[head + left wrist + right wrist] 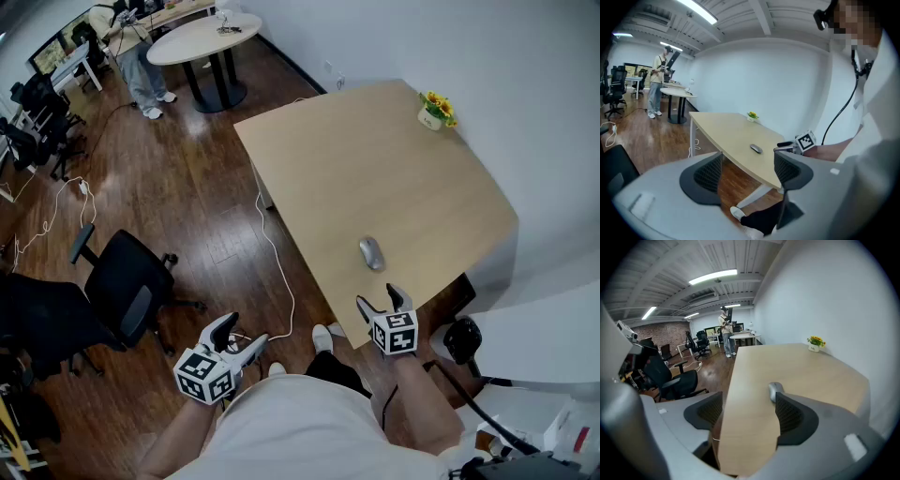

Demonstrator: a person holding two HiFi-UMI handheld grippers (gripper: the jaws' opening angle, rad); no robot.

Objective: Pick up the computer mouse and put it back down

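A grey computer mouse (372,253) lies near the front edge of the light wooden table (375,169). My right gripper (380,298) hovers at that edge, just short of the mouse, open with nothing between its fingers. In the right gripper view the mouse (775,390) shows just beyond the right finger, lying on the table (801,366), with the right gripper (747,416) over the edge. My left gripper (246,331) is open and empty, off the table to the left above the floor. The left gripper view looks past the left gripper (747,169) to the mouse (756,148) and the right gripper (783,146).
A small pot of yellow flowers (434,111) stands at the table's far corner by the white wall. A black office chair (127,281) sits on the wooden floor to the left, and a white cable (277,262) trails beside the table. A round white table (202,37) and a standing person (131,52) are far back.
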